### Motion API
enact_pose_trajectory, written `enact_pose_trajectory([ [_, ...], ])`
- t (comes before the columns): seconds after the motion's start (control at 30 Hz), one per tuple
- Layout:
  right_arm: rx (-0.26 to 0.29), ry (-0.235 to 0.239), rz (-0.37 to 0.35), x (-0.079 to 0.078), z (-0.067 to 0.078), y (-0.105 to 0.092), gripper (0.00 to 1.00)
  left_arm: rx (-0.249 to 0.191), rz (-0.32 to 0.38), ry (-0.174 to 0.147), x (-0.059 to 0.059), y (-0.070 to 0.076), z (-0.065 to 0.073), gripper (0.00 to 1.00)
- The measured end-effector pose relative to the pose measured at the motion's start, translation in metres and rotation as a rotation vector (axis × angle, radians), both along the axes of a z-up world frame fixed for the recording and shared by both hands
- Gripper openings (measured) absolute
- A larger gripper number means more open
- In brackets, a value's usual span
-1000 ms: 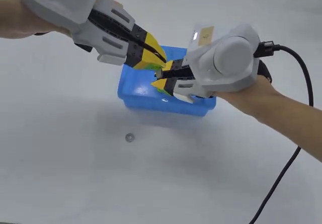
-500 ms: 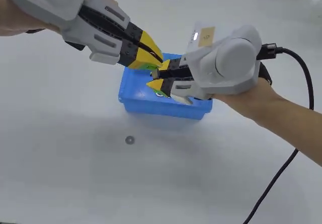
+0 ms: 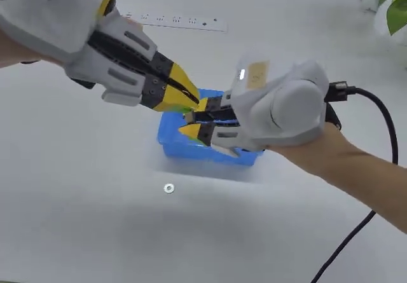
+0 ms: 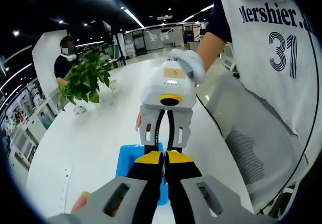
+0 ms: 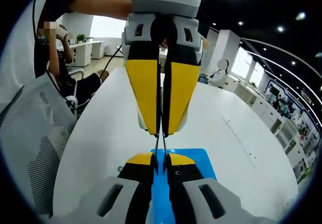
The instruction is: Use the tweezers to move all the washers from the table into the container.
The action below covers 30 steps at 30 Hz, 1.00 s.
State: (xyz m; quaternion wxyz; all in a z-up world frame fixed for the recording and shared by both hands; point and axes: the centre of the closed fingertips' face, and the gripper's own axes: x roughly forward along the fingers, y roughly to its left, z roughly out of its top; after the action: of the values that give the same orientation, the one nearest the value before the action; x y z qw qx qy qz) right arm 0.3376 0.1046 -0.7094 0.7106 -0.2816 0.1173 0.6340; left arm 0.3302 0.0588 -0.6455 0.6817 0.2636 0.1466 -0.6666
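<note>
My left gripper (image 3: 189,102) comes in from the upper left and meets my right gripper (image 3: 188,121) nose to nose above the blue container (image 3: 173,147). Thin metal tweezers (image 5: 160,146) run from between the left gripper's shut yellow jaws down into the narrow gap of my right gripper (image 5: 160,162), whose jaws are closed on their narrow end. In the left gripper view my left gripper (image 4: 164,158) is shut, facing the right gripper's white body. One small washer (image 3: 168,188) lies on the white table in front of the container.
A white power strip (image 3: 175,21) lies at the table's far edge and plant leaves (image 3: 395,3) stand at the far right. The right gripper's black cable (image 3: 375,105) trails toward the near right. People sit beyond the table in both gripper views.
The head camera has tilted, so the whole picture sits lower. Both grippers stay joined tip to tip over the container, a little higher above it. The washer has not moved.
</note>
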Motion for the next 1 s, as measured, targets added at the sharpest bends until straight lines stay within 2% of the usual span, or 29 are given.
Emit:
enact_pose_trajectory([
  [0.13,-0.002,-0.007,0.012,-0.013,0.003,0.000,0.11,0.005,-0.003,-0.010,-0.019,0.001,0.005,0.05],
  [0.23,0.000,-0.009,0.018,-0.021,0.004,0.001,0.11,0.008,-0.004,-0.011,-0.027,0.001,0.007,0.05],
  [0.47,-0.009,-0.006,0.041,-0.041,0.003,0.008,0.11,0.006,0.006,0.014,-0.050,0.009,0.007,0.05],
  [0.63,-0.015,0.012,0.055,-0.056,-0.006,0.013,0.11,-0.002,0.024,0.023,-0.065,0.013,0.001,0.05],
  [0.67,-0.019,0.016,0.058,-0.058,-0.008,0.013,0.11,-0.005,0.025,0.034,-0.069,0.014,-0.002,0.05],
  [0.77,-0.030,0.027,0.068,-0.065,-0.015,0.015,0.11,-0.013,0.037,0.053,-0.074,0.016,-0.008,0.05],
  [1.0,-0.048,0.057,0.068,-0.068,-0.030,0.018,0.11,-0.028,0.063,0.078,-0.075,0.020,-0.022,0.05],
])
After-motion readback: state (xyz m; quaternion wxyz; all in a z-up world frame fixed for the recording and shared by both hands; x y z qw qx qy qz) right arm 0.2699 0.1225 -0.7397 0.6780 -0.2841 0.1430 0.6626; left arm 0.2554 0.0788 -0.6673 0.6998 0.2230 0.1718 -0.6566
